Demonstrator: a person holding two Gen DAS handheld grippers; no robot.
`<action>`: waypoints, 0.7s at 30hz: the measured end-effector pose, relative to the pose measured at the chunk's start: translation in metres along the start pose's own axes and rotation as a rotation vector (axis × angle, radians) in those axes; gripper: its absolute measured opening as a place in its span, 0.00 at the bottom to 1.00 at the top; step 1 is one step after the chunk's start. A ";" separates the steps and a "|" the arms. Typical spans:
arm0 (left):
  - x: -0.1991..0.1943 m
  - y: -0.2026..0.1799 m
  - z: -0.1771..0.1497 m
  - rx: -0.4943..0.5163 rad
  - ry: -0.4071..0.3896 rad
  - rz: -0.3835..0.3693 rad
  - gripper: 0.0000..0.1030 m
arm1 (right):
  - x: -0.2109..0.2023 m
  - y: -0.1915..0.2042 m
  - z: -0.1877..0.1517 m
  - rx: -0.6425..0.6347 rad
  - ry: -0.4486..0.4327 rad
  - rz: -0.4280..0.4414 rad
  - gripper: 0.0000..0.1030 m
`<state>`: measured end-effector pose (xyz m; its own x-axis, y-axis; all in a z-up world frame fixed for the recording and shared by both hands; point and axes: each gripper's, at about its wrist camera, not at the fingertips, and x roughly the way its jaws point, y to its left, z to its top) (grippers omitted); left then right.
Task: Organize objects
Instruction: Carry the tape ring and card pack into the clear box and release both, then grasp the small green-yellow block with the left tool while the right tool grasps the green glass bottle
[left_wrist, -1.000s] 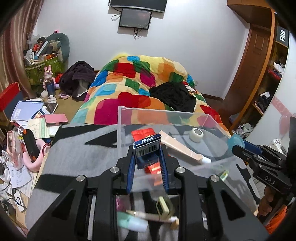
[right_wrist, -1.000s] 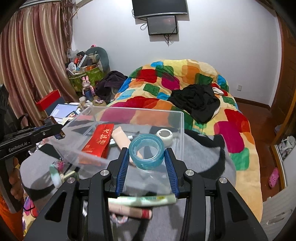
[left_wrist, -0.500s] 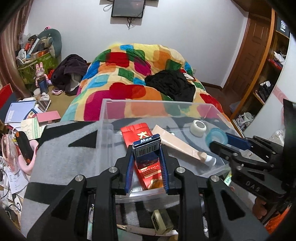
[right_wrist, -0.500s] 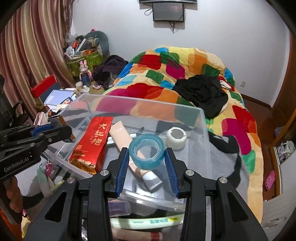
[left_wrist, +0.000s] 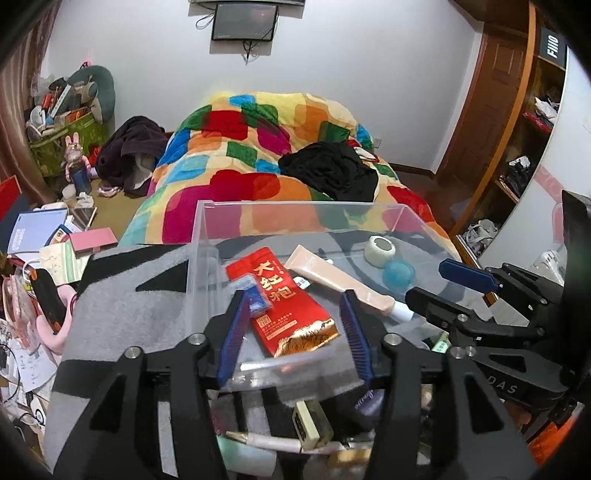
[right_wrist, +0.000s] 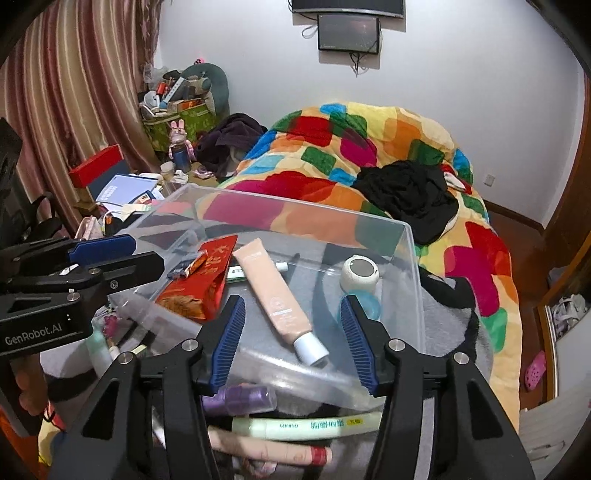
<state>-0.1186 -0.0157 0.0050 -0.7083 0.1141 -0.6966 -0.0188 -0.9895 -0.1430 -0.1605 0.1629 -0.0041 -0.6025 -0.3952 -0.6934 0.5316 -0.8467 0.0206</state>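
Both grippers, left gripper (left_wrist: 293, 325) and right gripper (right_wrist: 291, 328), hang with jaws wide and empty above the clear box (right_wrist: 413, 258); remaining tubes (right_wrist: 306, 428) lie crosswise below the right one.

Both views are lit evenly by soft indoor light, bright enough, with weak shadows only. The fisheye lens bends the walls and darkens the corners to black. The clear box (left_wrist: 295, 221) shows faint reflections, and focus is sharp.
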 end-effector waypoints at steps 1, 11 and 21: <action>-0.004 -0.001 -0.001 0.003 -0.007 0.002 0.59 | -0.005 0.000 -0.002 -0.002 -0.008 0.002 0.50; -0.029 0.004 -0.024 0.014 -0.009 0.006 0.73 | -0.044 0.006 -0.023 -0.012 -0.058 0.040 0.54; -0.016 0.009 -0.064 -0.003 0.079 0.004 0.73 | -0.051 0.014 -0.067 0.003 0.020 0.108 0.54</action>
<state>-0.0625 -0.0210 -0.0301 -0.6505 0.1172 -0.7504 -0.0143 -0.9897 -0.1422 -0.0826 0.1953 -0.0173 -0.5301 -0.4767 -0.7012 0.5909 -0.8008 0.0977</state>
